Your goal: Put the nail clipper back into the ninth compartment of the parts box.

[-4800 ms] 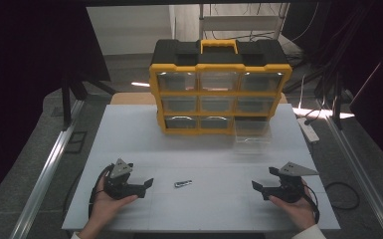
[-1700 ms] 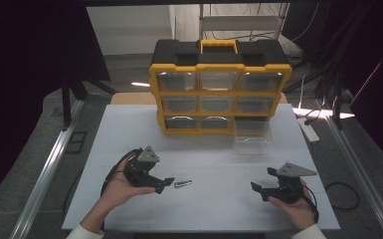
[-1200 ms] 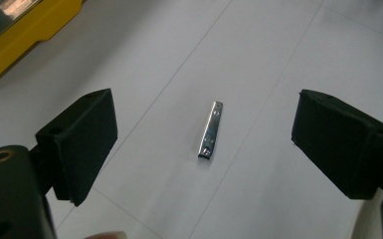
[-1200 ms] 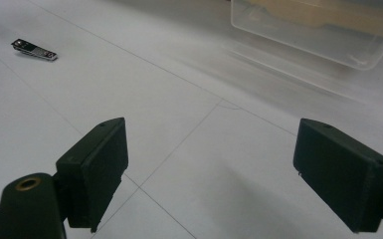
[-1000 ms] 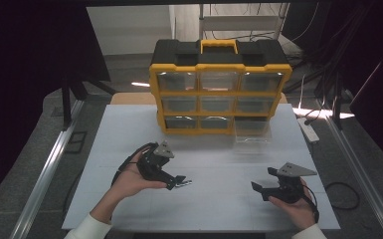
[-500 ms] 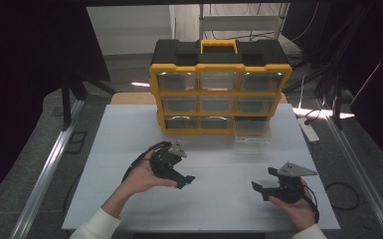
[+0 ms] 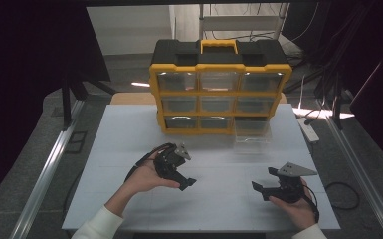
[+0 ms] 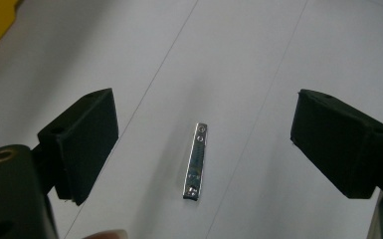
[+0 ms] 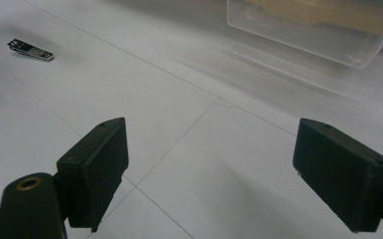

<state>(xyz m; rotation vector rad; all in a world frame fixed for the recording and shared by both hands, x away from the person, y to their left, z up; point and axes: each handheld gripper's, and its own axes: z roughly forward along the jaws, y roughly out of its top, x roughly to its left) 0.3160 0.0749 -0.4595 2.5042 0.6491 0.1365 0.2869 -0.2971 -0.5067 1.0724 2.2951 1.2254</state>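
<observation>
A small metal nail clipper (image 8: 195, 162) lies flat on the white table (image 7: 129, 134). My left gripper (image 8: 214, 144) hovers over it, open, one jaw on each side of the clipper and neither touching it. In the high view the left gripper (image 7: 179, 177) sits left of the table's centre and covers the clipper. My right gripper (image 7: 264, 188) rests open near the front right, nothing between its jaws. From the right gripper view the clipper (image 9: 31, 50) lies far off at the upper left.
A yellow and black drawer organizer (image 7: 219, 89) stands at the back of the table. One clear drawer (image 7: 251, 130) sits pulled out on the table in front of its lower right; the same drawer (image 9: 318, 30) lies ahead of the right gripper.
The left hand has carried its gripper from the front left toward the table's centre, over the nail clipper. The right gripper has stayed in place.
</observation>
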